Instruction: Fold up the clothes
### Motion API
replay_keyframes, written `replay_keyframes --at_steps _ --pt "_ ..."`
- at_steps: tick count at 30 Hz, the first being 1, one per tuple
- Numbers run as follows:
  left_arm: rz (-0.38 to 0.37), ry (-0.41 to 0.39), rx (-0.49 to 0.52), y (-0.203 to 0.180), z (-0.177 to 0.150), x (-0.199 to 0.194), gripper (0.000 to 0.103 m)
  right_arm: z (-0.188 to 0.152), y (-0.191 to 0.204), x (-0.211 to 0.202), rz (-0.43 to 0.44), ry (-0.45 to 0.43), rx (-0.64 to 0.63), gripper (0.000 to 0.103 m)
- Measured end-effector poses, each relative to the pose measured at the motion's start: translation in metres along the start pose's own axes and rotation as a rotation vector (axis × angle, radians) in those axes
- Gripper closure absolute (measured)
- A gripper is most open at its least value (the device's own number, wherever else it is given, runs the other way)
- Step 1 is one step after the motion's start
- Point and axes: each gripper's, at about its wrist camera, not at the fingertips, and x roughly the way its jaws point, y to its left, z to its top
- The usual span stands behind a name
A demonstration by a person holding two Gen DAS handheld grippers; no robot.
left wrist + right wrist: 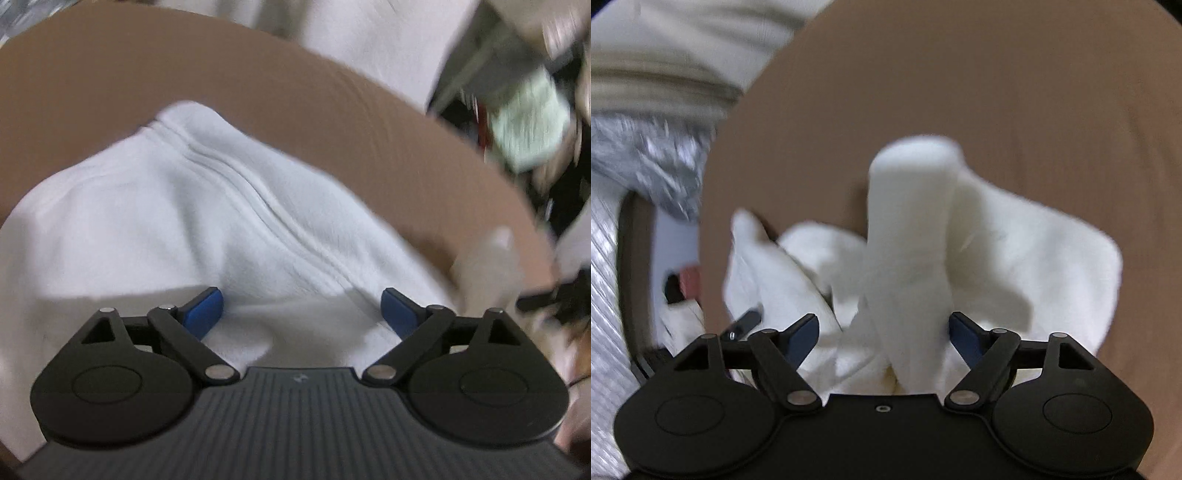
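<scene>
Fingers (207,308) spread; white garment (184,221) loose.

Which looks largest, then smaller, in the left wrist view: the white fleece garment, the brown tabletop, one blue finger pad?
1. White fleece garment and brown tabletop: similar visible area; the garment's nearness leaves their order unsure.
2. Blue finger pad: clearly smallest, though nearest the camera.

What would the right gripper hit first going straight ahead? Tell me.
Most likely the white garment: a rolled strip of it lies between the open right gripper fingers, running forward over the brown table. Blur leaves depth uncertain.
</scene>
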Motion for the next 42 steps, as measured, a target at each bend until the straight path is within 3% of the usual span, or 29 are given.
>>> replay_keyframes --at_steps 1,3,5,7,8,9,10,15,19,22,24,27,29,30,33,34,35,38,40,42 --pt "0.014 -0.004 0.016 -0.007 -0.002 0.003 0.000 0.000 0.003 0.008 -0.024 0.017 -0.016 0.020" --pt "0.045 -0.015 0.051 -0.019 -0.005 0.009 0.000 -0.002 0.000 0.020 -0.027 0.031 0.006 0.020" --pt "0.085 -0.037 0.094 -0.029 -0.008 0.014 0.008 -0.006 -0.010 0.027 -0.009 0.027 0.056 0.019" --pt "0.149 -0.064 0.139 -0.039 -0.011 0.015 0.043 -0.011 -0.022 0.026 0.003 -0.016 0.108 0.035" --pt "0.177 -0.084 0.160 -0.045 -0.012 0.012 0.049 -0.015 -0.026 0.024 0.004 -0.034 0.120 0.065" --pt "0.195 -0.112 0.176 -0.050 -0.013 0.006 0.067 -0.021 -0.023 0.017 -0.009 -0.051 0.088 0.074" --pt "0.205 -0.147 0.188 -0.056 -0.013 -0.003 0.087 -0.026 -0.014 0.007 -0.027 -0.087 0.028 0.074" --pt "0.179 -0.320 0.157 -0.051 -0.003 -0.043 0.094 -0.044 0.042 -0.053 -0.096 -0.283 -0.266 0.078" --pt "0.241 -0.570 0.097 -0.032 0.009 -0.099 0.095 -0.050 0.095 -0.123 -0.111 -0.488 -0.439 0.079" --pt "0.219 -0.778 -0.005 -0.013 0.011 -0.154 0.095 -0.062 0.117 -0.185 -0.067 -0.700 -0.546 0.079" --pt "0.208 -0.851 -0.039 -0.004 0.009 -0.178 0.095 -0.073 0.112 -0.221 -0.008 -0.799 -0.549 0.079" --pt "0.156 -0.685 -0.091 0.007 0.010 -0.159 0.094 -0.084 0.089 -0.245 0.040 -0.861 -0.501 0.080" --pt "0.120 -0.553 -0.125 0.014 0.011 -0.143 0.094 -0.087 0.070 -0.224 -0.038 -0.829 -0.458 0.079" --pt "0.119 -0.471 -0.134 0.018 0.011 -0.129 0.094 -0.086 0.062 -0.201 -0.119 -0.774 -0.424 0.079" --pt "0.130 -0.218 -0.155 0.031 0.007 -0.079 0.094 -0.077 0.011 -0.126 -0.351 -0.451 -0.238 0.079" --pt "0.109 -0.194 -0.168 0.034 0.003 -0.072 0.094 -0.079 -0.012 -0.106 -0.388 -0.341 -0.153 0.079" --pt "0.103 -0.195 -0.161 0.035 0.001 -0.072 0.094 -0.083 -0.028 -0.096 -0.384 -0.290 -0.085 0.079" --pt "0.092 -0.243 -0.107 0.036 0.006 -0.082 0.094 -0.090 -0.043 -0.097 -0.311 -0.267 -0.039 0.079" --pt "0.082 -0.277 -0.070 0.037 0.010 -0.090 0.095 -0.087 -0.017 -0.110 -0.268 -0.243 -0.155 0.079" --pt "0.035 -0.298 -0.100 0.048 0.011 -0.103 0.095 -0.103 0.026 -0.135 -0.167 -0.193 -0.313 0.079"
